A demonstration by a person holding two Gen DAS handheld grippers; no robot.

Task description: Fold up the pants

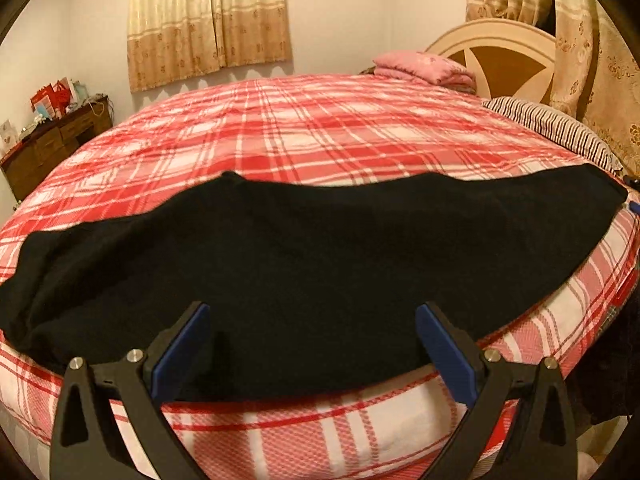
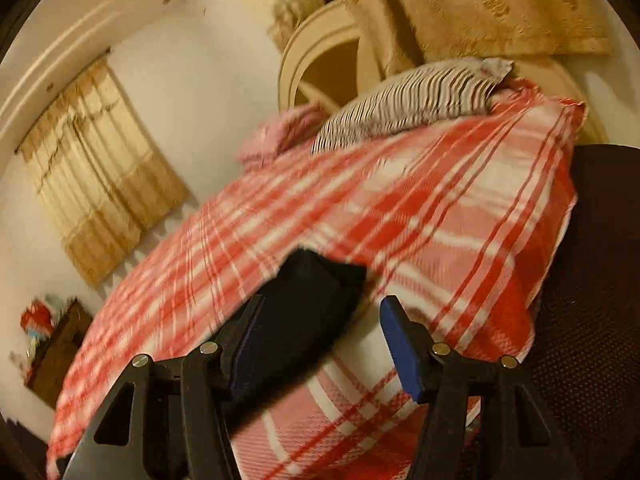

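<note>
A dark wooden desk (image 1: 56, 140) stood against the far left wall, cluttered with red boxes. Tan curtains (image 1: 208, 20) hung on the back wall above the bed (image 1: 300, 128), which was covered by a red-and-white plaid sheet. The black pants (image 1: 300, 248) lay spread lengthwise along the near edge of the bed, flat, running from the left side almost to the right side. The left gripper (image 1: 312, 316) hovered over the near edge of the pants with its blue-padded fingers (image 1: 182, 344) set wide apart; cloth showed between them, but the pads did not press on it. Farther right, a folded pink blanket (image 1: 424, 66) sat by the cream headboard (image 1: 496, 56), and a striped pillow (image 1: 556, 128) lay at the bed's right edge. In the tilted, blurred right wrist view, the right gripper (image 2: 320, 312) had its fingers (image 2: 402, 344) parted, with one end of the pants (image 2: 304, 304) lying in front of and against the left finger, not pinched. A dark meshed surface (image 2: 592, 280) filled the far right.
</note>
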